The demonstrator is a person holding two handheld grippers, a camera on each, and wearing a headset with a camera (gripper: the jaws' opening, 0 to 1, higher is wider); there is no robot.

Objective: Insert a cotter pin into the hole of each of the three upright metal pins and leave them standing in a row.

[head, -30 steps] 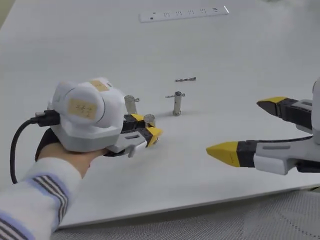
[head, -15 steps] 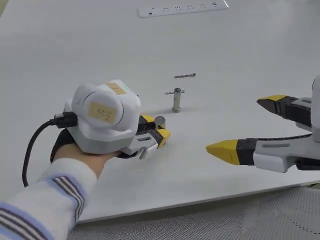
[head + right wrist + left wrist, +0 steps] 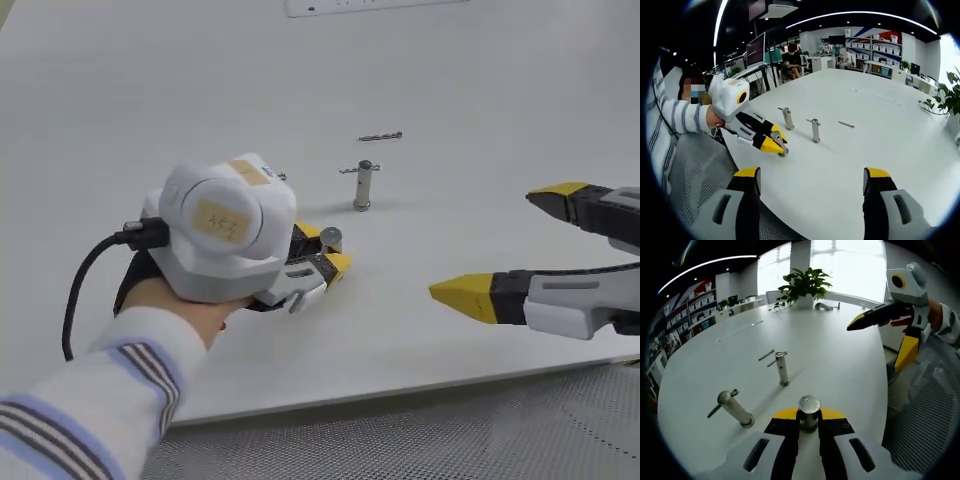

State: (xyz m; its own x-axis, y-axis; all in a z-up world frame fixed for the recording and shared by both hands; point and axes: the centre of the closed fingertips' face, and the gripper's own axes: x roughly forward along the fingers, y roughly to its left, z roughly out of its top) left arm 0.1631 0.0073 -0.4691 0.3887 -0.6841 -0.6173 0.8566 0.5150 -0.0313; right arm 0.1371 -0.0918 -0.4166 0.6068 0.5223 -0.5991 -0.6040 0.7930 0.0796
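Metal pins, 3 pcs, upright on white table (image 3: 480,80).
- Item 1, held metal pin (image 3: 809,407): clamped just below its head betw. the yellow tips of left gripper (image 3: 335,258), jaws nearly closed on it. Its base is seen at table level in right gripper view.
- Item 2, middle metal pin (image 3: 363,187): free-standing, near item 1 and beyond it. A cotter pin is seated crosswise thru its top.
- Item 3, far metal pin (image 3: 735,410): likewise fitted w/ a cotter pin. It is largely hidden behind the gripper body in head view.
- Loose cotter pin (image 3: 381,137): laid flat on table, just beyond middle metal pin.
- Right gripper (image 3: 500,243): jaws spread wide, nothing held, positioned over near table edge, well apart from the pins.
- Left gripper is gripped by a hand (image 3: 170,300) w/ striped sleeve (image 3: 90,400).
- Power strip (image 3: 370,5): laid at far side of table.
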